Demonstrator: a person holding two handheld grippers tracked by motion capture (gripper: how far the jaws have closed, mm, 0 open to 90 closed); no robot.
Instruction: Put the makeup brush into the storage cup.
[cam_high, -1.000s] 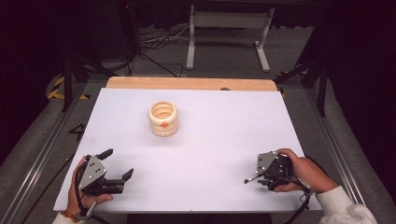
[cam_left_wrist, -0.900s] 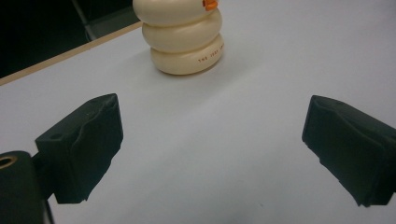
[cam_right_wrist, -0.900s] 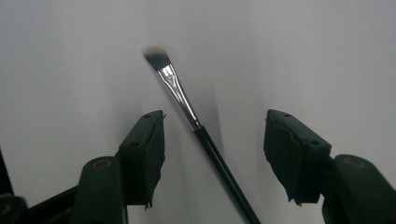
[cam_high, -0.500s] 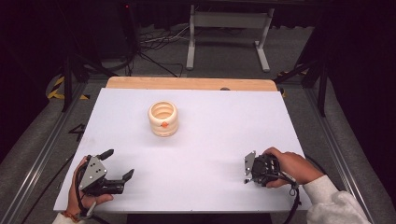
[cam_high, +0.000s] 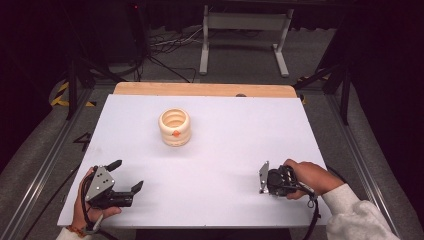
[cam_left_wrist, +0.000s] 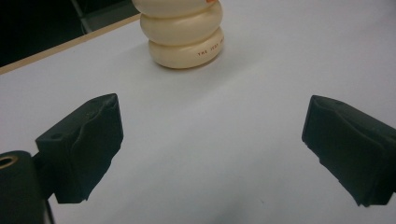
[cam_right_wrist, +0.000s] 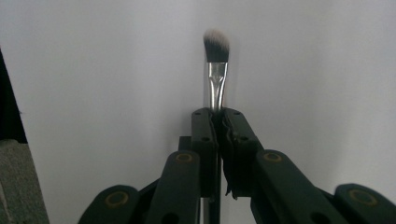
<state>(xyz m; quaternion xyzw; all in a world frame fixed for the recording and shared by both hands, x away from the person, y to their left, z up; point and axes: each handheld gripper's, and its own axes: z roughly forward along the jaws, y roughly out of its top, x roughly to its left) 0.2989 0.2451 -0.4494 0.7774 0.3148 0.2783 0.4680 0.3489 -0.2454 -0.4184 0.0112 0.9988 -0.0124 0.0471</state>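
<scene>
The brush is a small makeup brush with a flat silver metal neck and a short tuft of hair, dark at the base and pale grey at the tip. In the right gripper view it stands out straight beyond the right claw, over the white bench.

The jaws of the right claw have just been closing and now press together on the neck of the brush, just below the tuft, so the brush is clamped between them. In the high view the right claw is near the front right part of the bench, in the person's right hand.

The left claw is at the front left of the bench, with its jaws wide apart and nothing between them. Beyond it, in the left gripper view, stands a cream holder made of stacked rings, well apart from both claws.

The handle of the brush is hidden between the jaws. The top of the holder is cut off by the upper edge of the left gripper view, and the small print on its side is too fine to read fully.
</scene>
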